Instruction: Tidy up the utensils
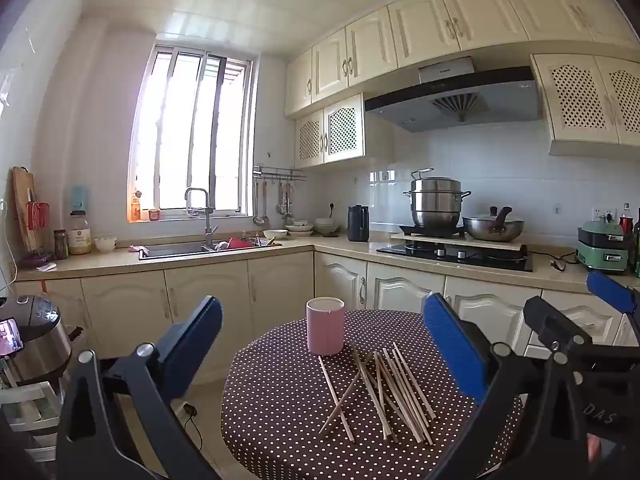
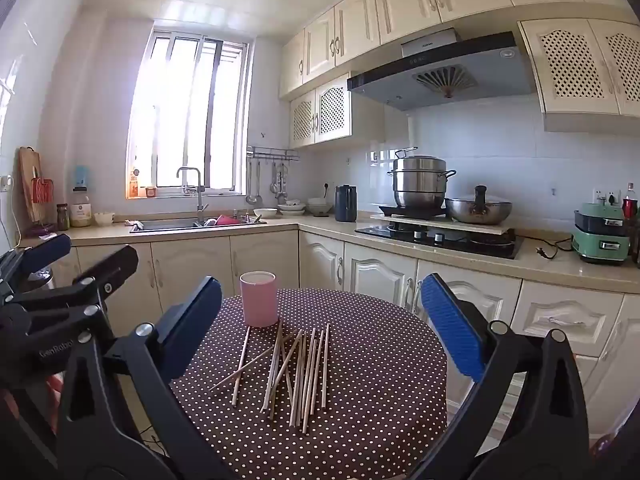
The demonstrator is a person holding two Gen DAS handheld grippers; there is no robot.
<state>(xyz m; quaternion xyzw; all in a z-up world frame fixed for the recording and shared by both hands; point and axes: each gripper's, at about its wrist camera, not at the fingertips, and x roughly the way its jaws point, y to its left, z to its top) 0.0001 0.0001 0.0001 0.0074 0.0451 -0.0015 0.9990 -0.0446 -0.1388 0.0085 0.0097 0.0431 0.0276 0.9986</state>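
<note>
Several wooden chopsticks (image 1: 380, 392) lie loose and crossed on a round table with a brown polka-dot cloth (image 1: 280, 400). A pink cup (image 1: 325, 326) stands upright just behind them. In the right wrist view the chopsticks (image 2: 298, 368) lie in front of the pink cup (image 2: 259, 299) on the same table (image 2: 380, 360). My left gripper (image 1: 322, 344) is open and empty, held above the table's near side. My right gripper (image 2: 320, 328) is open and empty too, beside the left one. Each shows at the edge of the other's view.
Kitchen counters run behind the table, with a sink (image 1: 180, 248) at left and a stove with a steamer pot (image 1: 436, 204) and a wok (image 1: 494, 228) at right. A rice cooker (image 1: 36, 340) stands left of the table. Cream cabinets (image 2: 360, 272) close behind.
</note>
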